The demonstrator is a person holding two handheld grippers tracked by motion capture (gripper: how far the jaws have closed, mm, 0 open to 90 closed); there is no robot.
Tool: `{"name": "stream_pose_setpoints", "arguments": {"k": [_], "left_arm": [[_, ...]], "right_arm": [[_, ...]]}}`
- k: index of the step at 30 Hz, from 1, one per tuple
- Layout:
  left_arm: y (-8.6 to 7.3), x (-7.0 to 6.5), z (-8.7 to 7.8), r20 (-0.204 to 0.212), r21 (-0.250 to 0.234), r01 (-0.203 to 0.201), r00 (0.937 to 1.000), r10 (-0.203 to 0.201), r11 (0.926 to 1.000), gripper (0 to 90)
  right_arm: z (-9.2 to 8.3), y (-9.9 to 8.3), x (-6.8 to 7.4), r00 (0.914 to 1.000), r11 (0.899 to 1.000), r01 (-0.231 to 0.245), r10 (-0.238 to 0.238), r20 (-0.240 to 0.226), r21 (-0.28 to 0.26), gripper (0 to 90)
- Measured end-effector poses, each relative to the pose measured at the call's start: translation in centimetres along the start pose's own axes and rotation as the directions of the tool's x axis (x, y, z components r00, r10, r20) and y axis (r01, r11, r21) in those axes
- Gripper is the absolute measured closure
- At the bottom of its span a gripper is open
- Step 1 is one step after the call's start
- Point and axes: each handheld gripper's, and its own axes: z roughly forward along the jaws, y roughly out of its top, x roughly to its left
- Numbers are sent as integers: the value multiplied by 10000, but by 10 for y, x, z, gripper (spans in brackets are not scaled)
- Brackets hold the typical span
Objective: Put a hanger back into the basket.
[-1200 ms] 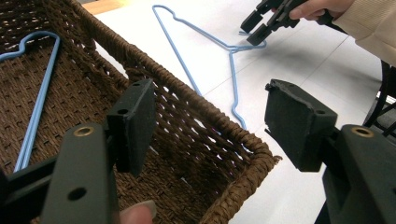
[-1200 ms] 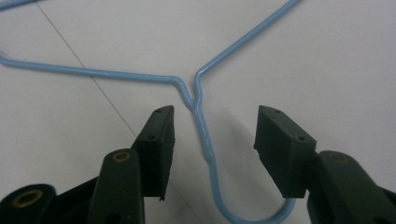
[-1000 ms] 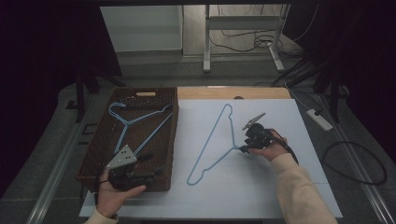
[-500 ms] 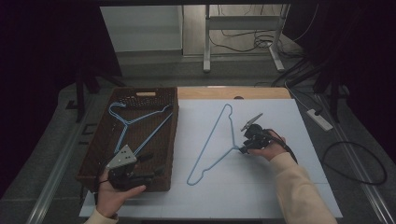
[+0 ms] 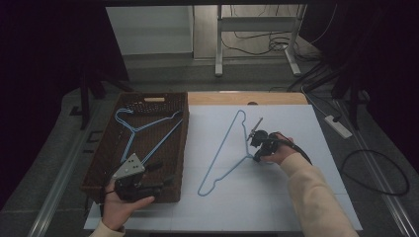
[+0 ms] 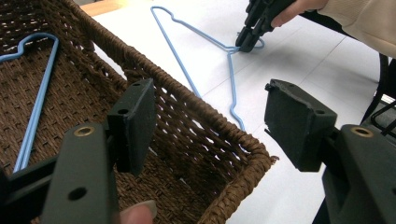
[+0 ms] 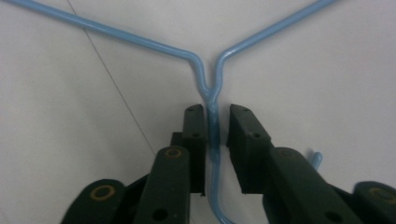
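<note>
At the near left corner of the white table, the left gripper rests over the near end of the brown wicker basket, its jaws standing wide apart with nothing between them (the left gripper view shows only the basket's woven rim in that gap). A second blue hanger lies inside the basket, its near part cut off behind the gripper and the hand.

Farther in, toward the middle of the table, the blue wire hanger lies flat on the white surface. The right gripper sits at its twisted neck; its jaws have just been closing, and in the right gripper view the neck runs between the pads, with a thin gap visible on the right side, so a firm clamp cannot be confirmed. The hook end is partly hidden under the jaws.

Beyond the far edge, the floor, cables and table legs are dim and hard to make out.
</note>
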Motion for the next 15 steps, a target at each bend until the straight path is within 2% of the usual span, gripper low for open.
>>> {"name": "stream_pose_setpoints", "arguments": {"k": [2,5,8,13,15], "left_arm": [[0,0,-1,-17,-26,-6,10000,6,10000,344],[0,1,-2,-16,-41,12,10000,-12,10000,345],[0,0,-2,-8,-31,-14,10000,14,10000,346],[2,-3,-1,59,-35,-89,9999,89,10000,347],[4,-7,1,136,-17,-160,9998,160,9999,347]], "right_arm": [[0,3,1,10000,9998,19,-17,-95,192,853],[0,5,6,9993,9990,268,-277,239,371,863],[0,5,9,9990,9991,205,-220,386,374,866],[-4,2,14,9992,9978,330,-342,203,583,867],[-11,-3,17,9993,9974,284,-299,212,663,867]]}}
